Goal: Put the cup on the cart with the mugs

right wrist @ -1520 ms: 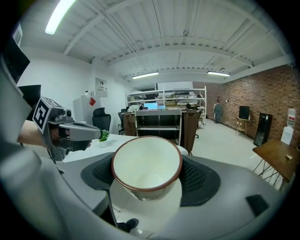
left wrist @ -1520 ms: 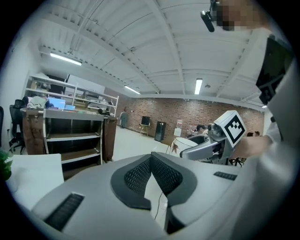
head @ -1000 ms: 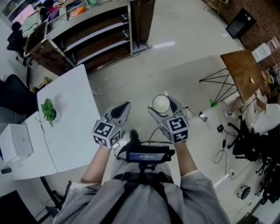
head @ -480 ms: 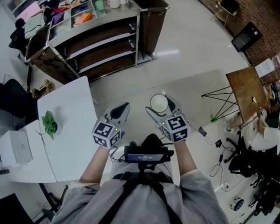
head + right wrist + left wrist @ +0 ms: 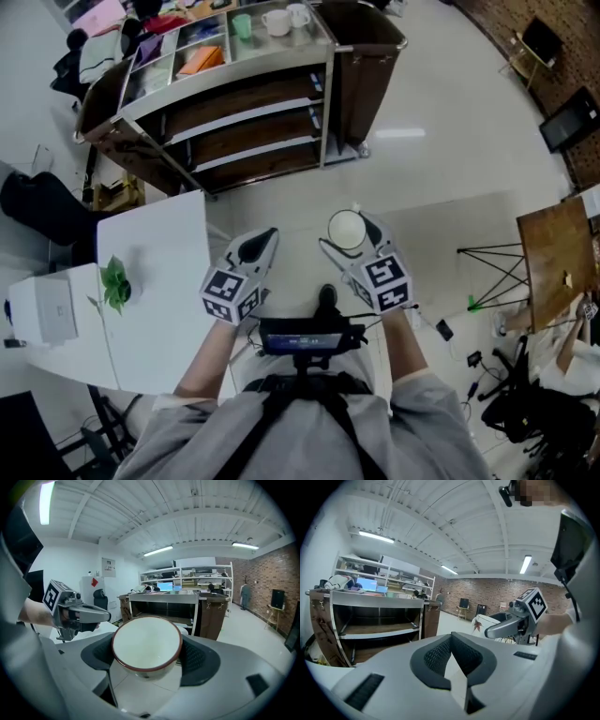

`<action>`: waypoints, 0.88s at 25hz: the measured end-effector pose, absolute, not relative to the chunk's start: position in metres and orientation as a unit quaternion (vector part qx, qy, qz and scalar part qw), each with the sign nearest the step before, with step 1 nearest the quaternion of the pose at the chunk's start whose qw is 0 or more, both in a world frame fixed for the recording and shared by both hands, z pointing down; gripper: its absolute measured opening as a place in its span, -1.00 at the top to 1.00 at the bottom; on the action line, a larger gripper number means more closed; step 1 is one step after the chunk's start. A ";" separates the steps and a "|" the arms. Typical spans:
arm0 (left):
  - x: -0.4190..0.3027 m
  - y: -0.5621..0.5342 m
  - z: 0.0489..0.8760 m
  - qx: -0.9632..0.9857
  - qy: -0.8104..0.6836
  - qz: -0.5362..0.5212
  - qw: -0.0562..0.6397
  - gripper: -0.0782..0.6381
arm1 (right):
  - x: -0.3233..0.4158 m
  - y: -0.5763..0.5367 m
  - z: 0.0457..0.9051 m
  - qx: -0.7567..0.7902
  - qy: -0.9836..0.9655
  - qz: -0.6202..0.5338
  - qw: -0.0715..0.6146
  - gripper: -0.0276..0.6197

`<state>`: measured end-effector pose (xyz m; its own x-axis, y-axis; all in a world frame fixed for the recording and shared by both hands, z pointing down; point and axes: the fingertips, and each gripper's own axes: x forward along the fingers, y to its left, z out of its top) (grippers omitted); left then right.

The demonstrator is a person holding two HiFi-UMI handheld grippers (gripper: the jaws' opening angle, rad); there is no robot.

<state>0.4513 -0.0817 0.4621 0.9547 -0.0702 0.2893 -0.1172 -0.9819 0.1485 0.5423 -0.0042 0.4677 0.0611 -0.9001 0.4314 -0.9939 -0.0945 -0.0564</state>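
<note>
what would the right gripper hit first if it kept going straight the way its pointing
Probably the cart, at its open shelves, the held cup leading; only floor shows between, though depth is unclear.

Cart (image 5: 246, 89): standing ahead, beyond both grippers, across a stretch of floor.
Mugs (image 5: 286, 18): sitting on the cart's top, toward its right end.
Cup (image 5: 146, 645): sitting between the jaws of the right gripper (image 5: 344, 231), pads pressing on its sides.
Left gripper (image 5: 266, 236): hanging just left of the right one, jaws lying together, holding nothing.
Table (image 5: 159, 272): lying left of the left gripper, before the cart.
Plant (image 5: 115, 283): lying on the table.
Box (image 5: 54, 309): sitting left of the plant, at the table's far left end.
Wooden table (image 5: 553, 262): standing well off to the right.
</note>
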 end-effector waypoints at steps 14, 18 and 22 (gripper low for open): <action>0.554 -0.178 0.413 0.982 -0.136 0.123 0.055 0.79 | 0.651 -0.132 0.411 0.631 -0.753 0.132 0.133 -0.34; 0.579 -0.232 0.408 0.981 -0.146 0.117 0.051 0.79 | 0.677 -0.193 0.400 0.624 -0.761 0.120 0.134 -0.34; 0.606 -0.286 0.398 0.982 -0.147 0.108 0.048 0.79 | 0.696 -0.251 0.388 0.617 -0.765 0.111 0.145 -0.34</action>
<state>0.6056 -0.2861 0.3981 0.9337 -0.2777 0.2261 -0.2984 -0.9524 0.0624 0.6961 -0.2513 0.3876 -0.1960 -0.9128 0.3584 -0.9769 0.2136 0.0098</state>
